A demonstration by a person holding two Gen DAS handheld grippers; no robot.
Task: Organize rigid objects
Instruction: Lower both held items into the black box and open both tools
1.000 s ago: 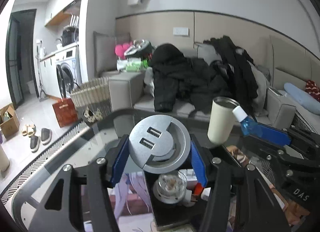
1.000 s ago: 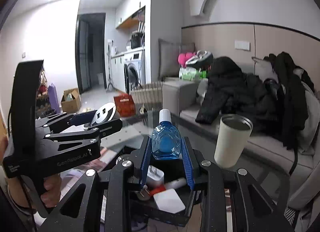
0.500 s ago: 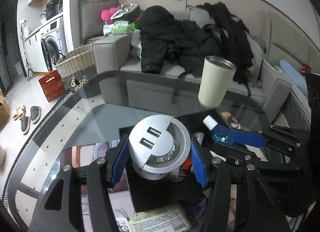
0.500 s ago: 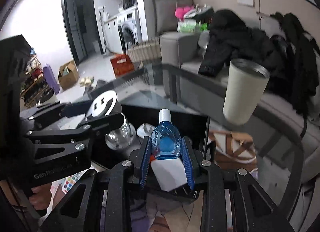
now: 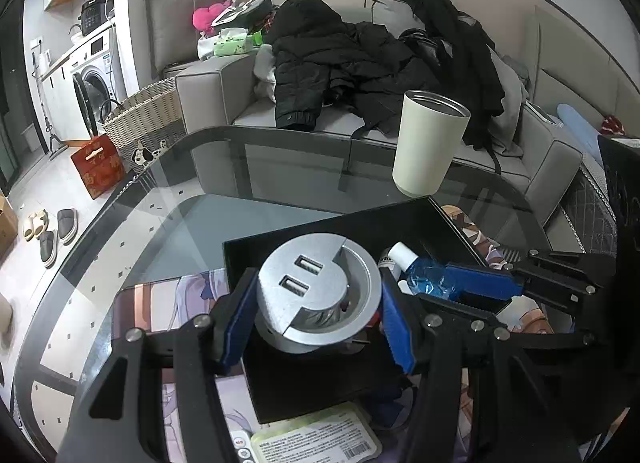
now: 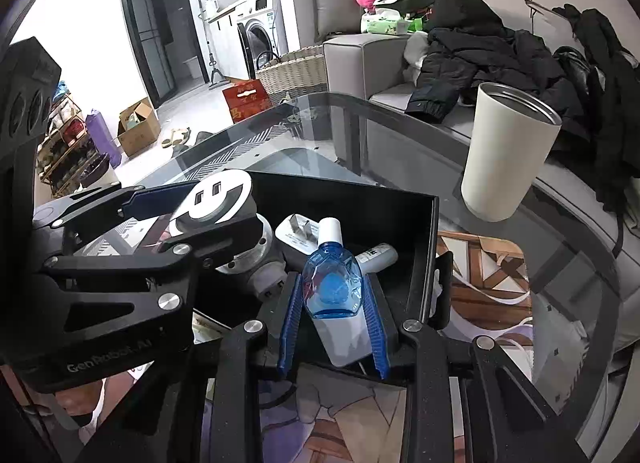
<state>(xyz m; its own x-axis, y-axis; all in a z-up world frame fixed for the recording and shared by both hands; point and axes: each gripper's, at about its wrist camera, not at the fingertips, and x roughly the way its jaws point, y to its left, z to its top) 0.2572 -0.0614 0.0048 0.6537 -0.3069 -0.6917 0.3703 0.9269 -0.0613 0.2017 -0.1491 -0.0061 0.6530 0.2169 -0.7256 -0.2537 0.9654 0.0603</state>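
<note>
Left gripper [image 5: 316, 303] pinches a round USB socket [image 5: 318, 297], right gripper [image 6: 332, 303] a blue bottle [image 6: 332, 283], both over the black box [image 6: 424, 231], its contents partly hidden

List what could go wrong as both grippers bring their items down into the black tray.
1. The left gripper holding the round USB socket and the right gripper holding the blue bottle sit close together over the black tray; they could bump.
2. The tray already holds a white charger and a white tube, so released items may land on them and tip.
3. The cream cup stands just beyond the tray's corner and could be knocked.
</note>
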